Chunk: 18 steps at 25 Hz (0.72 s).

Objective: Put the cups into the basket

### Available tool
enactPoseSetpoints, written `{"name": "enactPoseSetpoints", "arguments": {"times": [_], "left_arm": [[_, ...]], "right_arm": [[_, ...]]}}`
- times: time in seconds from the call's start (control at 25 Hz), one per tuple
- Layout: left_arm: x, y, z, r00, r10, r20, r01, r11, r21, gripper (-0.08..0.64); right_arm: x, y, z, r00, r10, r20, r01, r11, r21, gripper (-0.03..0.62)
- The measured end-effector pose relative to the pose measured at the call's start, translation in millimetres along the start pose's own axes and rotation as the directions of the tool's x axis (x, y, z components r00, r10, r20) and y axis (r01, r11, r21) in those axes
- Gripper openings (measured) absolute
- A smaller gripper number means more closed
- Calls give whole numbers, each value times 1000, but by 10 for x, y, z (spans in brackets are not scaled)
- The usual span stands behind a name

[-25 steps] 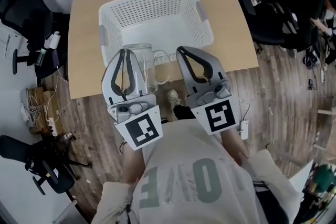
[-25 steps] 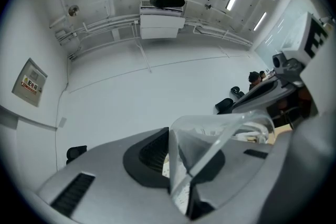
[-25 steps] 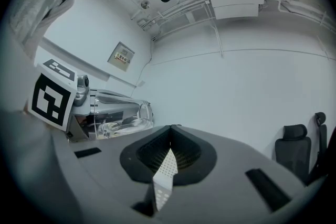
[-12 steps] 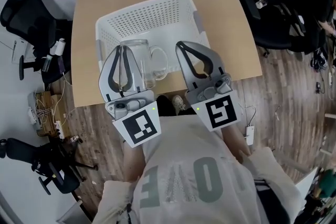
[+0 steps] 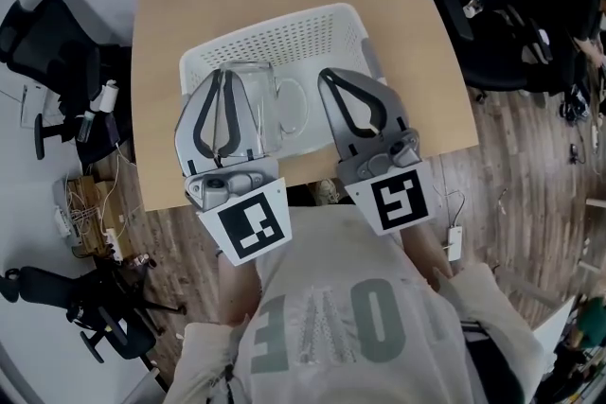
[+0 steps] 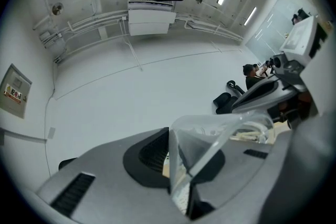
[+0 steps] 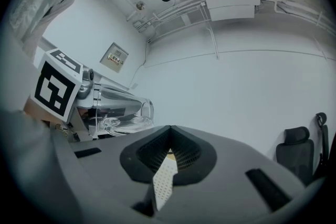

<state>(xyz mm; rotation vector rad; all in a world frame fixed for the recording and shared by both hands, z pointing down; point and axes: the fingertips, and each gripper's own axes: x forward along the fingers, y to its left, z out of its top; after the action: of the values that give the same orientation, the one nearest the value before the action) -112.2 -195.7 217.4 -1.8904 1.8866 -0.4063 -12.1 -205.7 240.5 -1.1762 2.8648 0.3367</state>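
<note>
Cup [image 5: 261,105], clear glass, handled: 1 in view, held over near-left part of basket [image 5: 284,21], upper centre of head view. Not yet released; no cup seen resting inside.
Left gripper [image 5: 221,80]: jaws pinched on cup wall, a grip plain only in left gripper view.
Right gripper [image 5: 329,80]: jaws together, empty; its own view confirms, showing only mesh below.

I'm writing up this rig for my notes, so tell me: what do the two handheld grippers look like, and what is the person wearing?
The left gripper and right gripper match: light grey plastic shells, each with two curved jaws lined in black. Each carries a white cube printed with black square markers. The person wears a pale top with large grey lettering.
</note>
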Motion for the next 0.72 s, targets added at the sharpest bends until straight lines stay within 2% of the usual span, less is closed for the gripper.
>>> {"name": "enactPoseSetpoints", "arguments": {"times": [0.16,0.28,0.52,0.6,0.64,0.72], "left_arm": [[258,161,25,999,-40,-4,40,999,-2,38],[502,243,22,995,-99,-6,99,995,-20,38],[913,234,6,969,-242,-44,242,970,2,38],[1015,141,-88,949,-305,-81,305,952,-15,38],[1056,69,-158,932,-345,-107,346,938,-19,38],[1109,-116,-330,886,-434,-164,437,899,-13,38]], "right_arm": [[207,-70,5,1000,-9,-8,9,1000,8,-3],[347,-133,-13,1000,-18,-23,18,1000,-1,-3],[549,-221,-89,998,-30,-50,32,999,34,-3],[613,-263,-125,997,-43,-64,45,998,39,-3],[642,-285,-141,996,-51,-69,54,998,39,-3],[687,-325,-177,995,-66,-79,70,996,47,-3]]}}
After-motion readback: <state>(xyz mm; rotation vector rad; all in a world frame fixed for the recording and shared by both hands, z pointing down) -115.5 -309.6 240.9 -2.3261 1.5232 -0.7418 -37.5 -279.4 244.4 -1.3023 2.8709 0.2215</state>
